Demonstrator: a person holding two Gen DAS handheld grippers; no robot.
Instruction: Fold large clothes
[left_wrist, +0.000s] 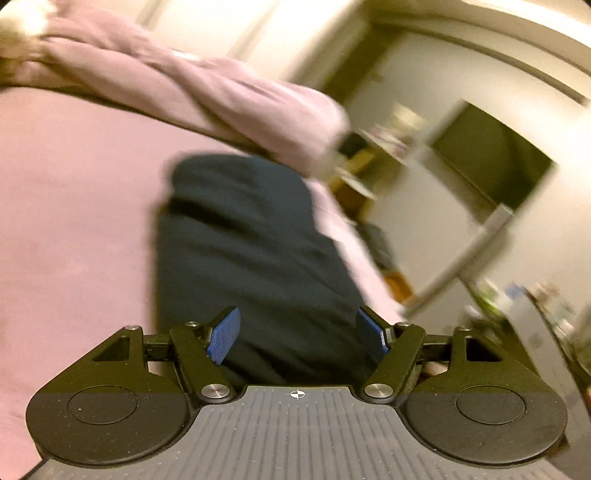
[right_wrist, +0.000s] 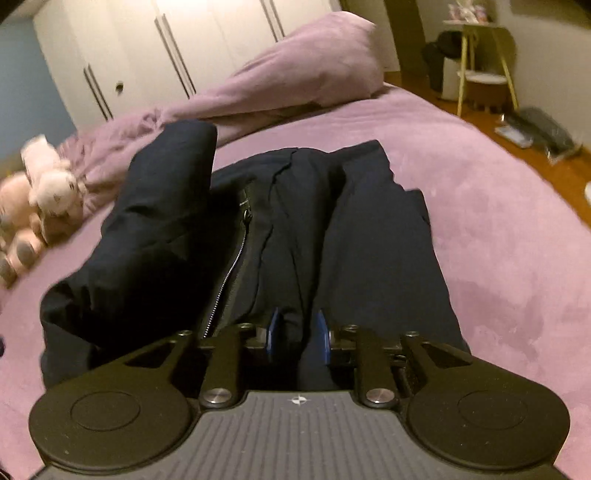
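Note:
A dark navy zip jacket (right_wrist: 351, 236) lies partly folded on the pink bedspread (right_wrist: 498, 229), its zipper (right_wrist: 236, 258) running down the left half and one sleeve (right_wrist: 155, 206) doubled back on the left. My right gripper (right_wrist: 297, 328) sits low over the near hem, and a raised ridge of the fabric fills the narrow gap between its blue pads (right_wrist: 274, 326). In the blurred left wrist view the same jacket (left_wrist: 251, 251) stretches away on the bed. My left gripper (left_wrist: 299, 334) hovers over its near end with the blue pads (left_wrist: 223, 339) wide apart, gripping nothing.
A bunched pink duvet (right_wrist: 303, 70) lies across the far side of the bed, and plush toys (right_wrist: 44, 199) sit at the left. White wardrobe doors (right_wrist: 155, 44) stand behind. A stool-like stand (right_wrist: 480, 74) and bags rest on the wooden floor (right_wrist: 546, 177) to the right.

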